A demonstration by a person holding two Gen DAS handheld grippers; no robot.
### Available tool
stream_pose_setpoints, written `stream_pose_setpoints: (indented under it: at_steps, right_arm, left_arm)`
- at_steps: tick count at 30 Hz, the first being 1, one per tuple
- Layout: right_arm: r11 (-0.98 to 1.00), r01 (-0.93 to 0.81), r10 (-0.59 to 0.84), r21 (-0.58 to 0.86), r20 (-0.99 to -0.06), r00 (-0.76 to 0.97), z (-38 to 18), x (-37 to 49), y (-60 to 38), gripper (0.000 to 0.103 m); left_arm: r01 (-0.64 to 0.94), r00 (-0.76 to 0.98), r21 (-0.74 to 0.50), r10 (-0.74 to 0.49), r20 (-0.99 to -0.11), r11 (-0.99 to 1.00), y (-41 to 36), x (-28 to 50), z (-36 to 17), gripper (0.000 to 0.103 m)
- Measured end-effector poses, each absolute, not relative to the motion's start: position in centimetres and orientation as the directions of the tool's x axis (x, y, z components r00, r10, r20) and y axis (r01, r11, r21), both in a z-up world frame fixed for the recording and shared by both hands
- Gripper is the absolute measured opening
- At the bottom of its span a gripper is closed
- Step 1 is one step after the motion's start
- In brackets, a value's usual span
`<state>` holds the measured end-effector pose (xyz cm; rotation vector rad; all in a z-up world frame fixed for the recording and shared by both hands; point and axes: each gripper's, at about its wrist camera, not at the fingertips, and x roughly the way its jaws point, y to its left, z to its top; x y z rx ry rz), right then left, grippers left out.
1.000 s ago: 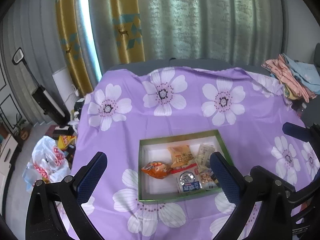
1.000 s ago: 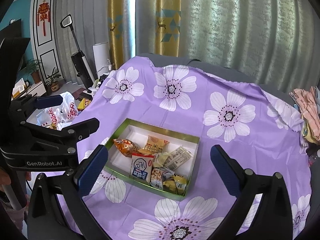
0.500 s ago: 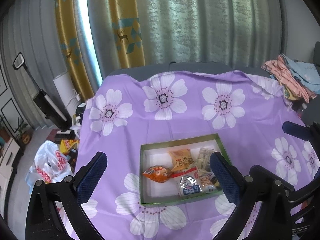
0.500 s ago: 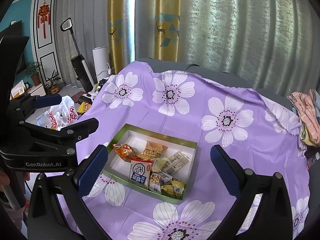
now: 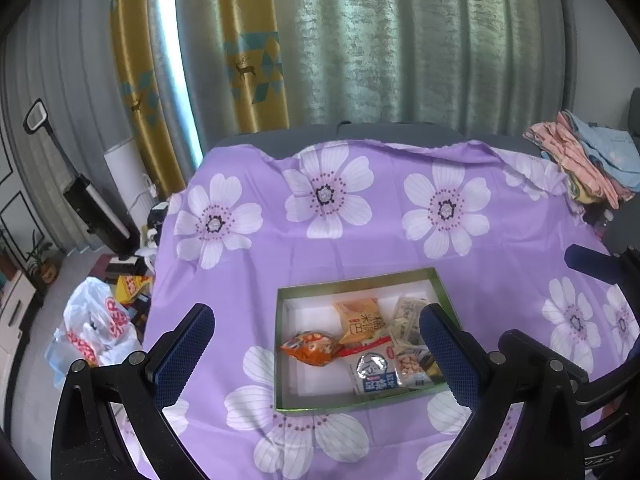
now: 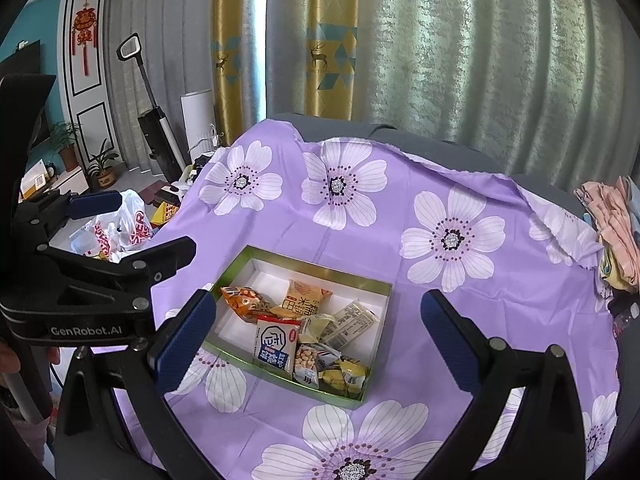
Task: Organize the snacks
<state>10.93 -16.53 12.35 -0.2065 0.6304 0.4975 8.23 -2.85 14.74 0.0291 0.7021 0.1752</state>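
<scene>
Nearest the cameras: left gripper [image 5: 316, 350] with jaws spread wide, nothing between them, held above the near edge of the table; right gripper [image 6: 316, 338] likewise spread wide and empty, hovering beside it.

Below and just beyond the fingers: green-rimmed box [image 6: 240, 258], white inside, resting on the purple floral cloth [image 5: 380, 248].

Contents of box, all loose snack packets gathered toward its right half:
- orange crinkled packet [image 6: 240, 298], leftmost;
- tan packet with dark characters [image 6: 304, 300], touching it;
- white-and-blue packet [image 6: 274, 346], nearer the grippers;
- peanut packet [image 6: 310, 362], beside the white-and-blue one;
- grey printed packet [image 6: 350, 320], toward the right wall;
- small yellow packets [image 6: 344, 374], in the near right corner.

Far right table edge: pile of folded clothes [image 5: 584, 156].

Floor, left: white plastic bag [image 5: 94, 328] with red lettering.

Background: gold and grey curtains [image 5: 360, 40].
</scene>
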Motion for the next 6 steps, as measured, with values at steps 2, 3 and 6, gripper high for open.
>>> stream_pose_setpoints:
  at_steps: [2, 3, 6]
  right_arm:
    - [0.862, -0.506, 0.381, -0.037, -0.611, 0.694, 12.27, 10.98, -16.43, 0.103]
    - [0.862, -0.506, 0.38, -0.039, -0.611, 0.694, 12.25, 11.06, -16.36, 0.103]
    - [0.861, -0.507, 0.382, -0.037, -0.611, 0.693, 12.22, 11.13, -16.24, 0.103]
  left_arm:
    - [-0.156, 0.747, 0.092, 0.178, -0.64, 0.983, -2.93, 8.43, 14.71, 0.102]
    - [-0.157, 0.747, 0.09, 0.178, -0.641, 0.983, -2.95, 8.53, 14.72, 0.102]
    - [-0.156, 0.747, 0.09, 0.177, -0.641, 0.984, -2.9, 8.66, 14.66, 0.102]
